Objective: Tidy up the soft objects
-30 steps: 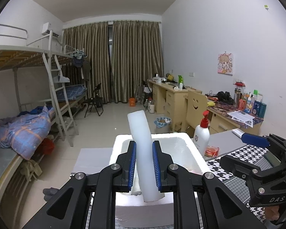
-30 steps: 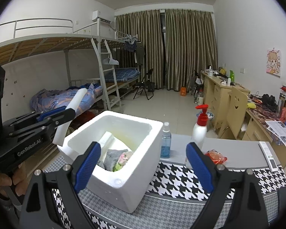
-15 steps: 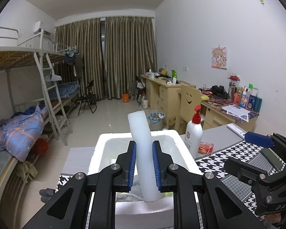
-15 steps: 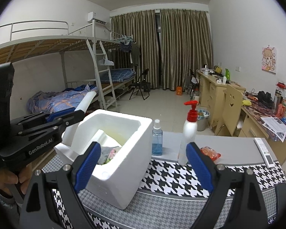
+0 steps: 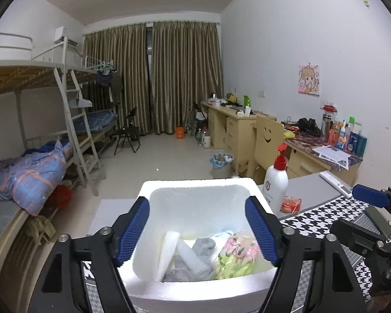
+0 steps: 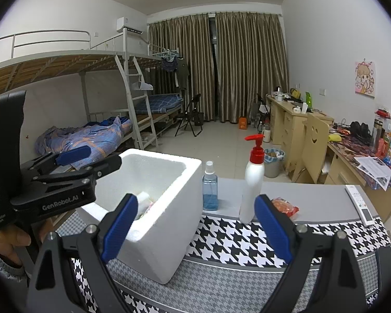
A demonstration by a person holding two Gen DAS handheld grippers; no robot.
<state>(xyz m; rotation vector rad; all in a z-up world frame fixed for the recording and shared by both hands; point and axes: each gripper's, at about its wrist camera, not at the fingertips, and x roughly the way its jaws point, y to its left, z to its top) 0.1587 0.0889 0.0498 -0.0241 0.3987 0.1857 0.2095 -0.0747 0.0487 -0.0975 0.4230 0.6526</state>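
A white foam box (image 5: 195, 187) stands on the houndstooth table; it also shows in the right wrist view (image 6: 169, 208). Inside lie a white foam roll (image 5: 193, 259), a flat white foam piece (image 5: 168, 250), a grey sock (image 5: 203, 245) and a green-pink plastic packet (image 5: 234, 255). My left gripper (image 5: 198, 229) is open and empty, its jaws spread above the box opening; it shows at the left in the right wrist view (image 6: 86, 156). My right gripper (image 6: 195, 227) is open and empty, right of the box, above the tablecloth.
A white pump bottle (image 6: 252, 182), a blue spray bottle (image 6: 210, 187), a red snack packet (image 6: 284, 206) and a remote (image 6: 358, 203) stand on the grey table behind. Bunk beds are at the left, desks and a chair at the right.
My left gripper has opened and let go of the white foam roll, which now lies inside the box. The right gripper has shifted slightly right.
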